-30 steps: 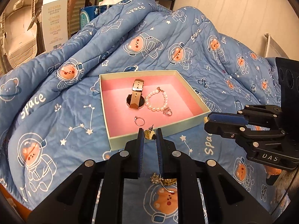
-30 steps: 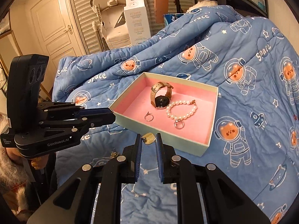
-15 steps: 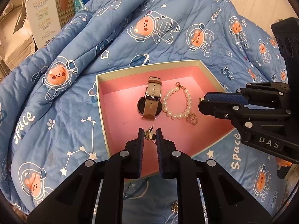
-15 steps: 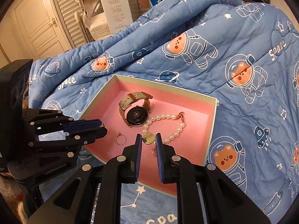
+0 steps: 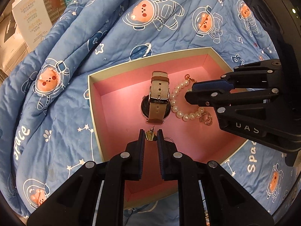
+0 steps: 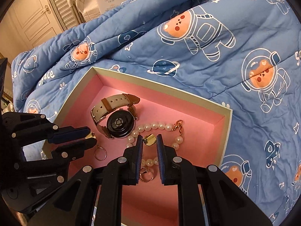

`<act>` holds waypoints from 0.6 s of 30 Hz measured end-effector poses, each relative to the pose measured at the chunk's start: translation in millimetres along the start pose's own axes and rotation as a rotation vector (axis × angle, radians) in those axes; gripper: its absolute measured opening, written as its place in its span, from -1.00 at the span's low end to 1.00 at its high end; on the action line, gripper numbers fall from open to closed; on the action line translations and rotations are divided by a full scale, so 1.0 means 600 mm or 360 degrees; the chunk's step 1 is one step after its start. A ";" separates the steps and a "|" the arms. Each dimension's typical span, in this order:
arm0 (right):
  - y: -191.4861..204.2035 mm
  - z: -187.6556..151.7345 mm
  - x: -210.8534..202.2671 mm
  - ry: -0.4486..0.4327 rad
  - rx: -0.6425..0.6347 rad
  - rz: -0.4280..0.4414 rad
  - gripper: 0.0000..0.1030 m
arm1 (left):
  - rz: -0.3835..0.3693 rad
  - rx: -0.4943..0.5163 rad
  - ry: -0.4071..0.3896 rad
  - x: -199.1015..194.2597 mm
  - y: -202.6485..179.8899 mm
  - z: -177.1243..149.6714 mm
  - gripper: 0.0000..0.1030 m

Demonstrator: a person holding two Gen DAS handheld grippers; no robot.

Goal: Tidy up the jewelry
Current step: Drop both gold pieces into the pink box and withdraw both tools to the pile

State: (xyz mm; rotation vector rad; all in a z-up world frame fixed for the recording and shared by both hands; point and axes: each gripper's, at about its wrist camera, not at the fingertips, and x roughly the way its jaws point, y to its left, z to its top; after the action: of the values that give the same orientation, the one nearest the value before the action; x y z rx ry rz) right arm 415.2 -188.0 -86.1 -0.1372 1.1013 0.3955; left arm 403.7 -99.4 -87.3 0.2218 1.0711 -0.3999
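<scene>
Quilt (image 5: 56,103), blue with astronaut bears, carries the box (image 5: 92,101), pink inside with pale walls.

Box contents: watch (image 6: 116,121) on its side near the middle, strap looped; pearl bracelet (image 6: 160,126) just beside it, clasp toward the far right wall; thin ring (image 6: 100,153) on the floor near the left wall; a second ringed charm sits below the right fingers, partly hidden.

Left gripper (image 5: 151,137) is over the box floor, near side of the watch, clamped on a gold earring (image 5: 150,136) whose post points up and away. Right gripper (image 6: 149,140) hangs above the bracelet, also pinching a gold earring (image 6: 150,139). Both pairs of fingers stand nearly together, with only the earring disc between them.

Step in hand, as judged: set both earrings down inside the box.

To do it well:
- Lower each gripper close to the pink floor before opening; a drop from height may bounce a light disc.
- Pick bare floor. The right earring sits over pearls and could tangle or roll; shift it toward the open near-right area.
- Lay the pair side by side, apart from the ring.
- Open slowly; a post can catch on the ribbed pads.
- Withdraw straight up, clear of the box wall.
</scene>
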 end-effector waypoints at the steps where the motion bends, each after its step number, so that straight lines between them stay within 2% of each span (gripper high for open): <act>1: 0.000 0.001 0.003 0.0010 -0.0006 -0.0009 -0.72 | 0.0010 0.0012 0.0002 0.002 -0.001 0.000 -0.74; 12: 0.009 0.010 0.027 0.0083 -0.0097 -0.0066 -0.72 | 0.0061 0.0067 0.0030 0.016 -0.007 0.014 -0.74; 18: 0.012 0.009 0.032 0.0077 -0.0147 -0.0088 -0.71 | 0.0103 0.0130 0.0028 0.015 -0.013 0.012 -0.72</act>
State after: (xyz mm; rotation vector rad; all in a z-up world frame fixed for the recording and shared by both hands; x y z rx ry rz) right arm 424.4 -175.4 -100.2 -0.2595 1.1246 0.3957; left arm 409.9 -110.7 -92.0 0.3323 1.0630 -0.3842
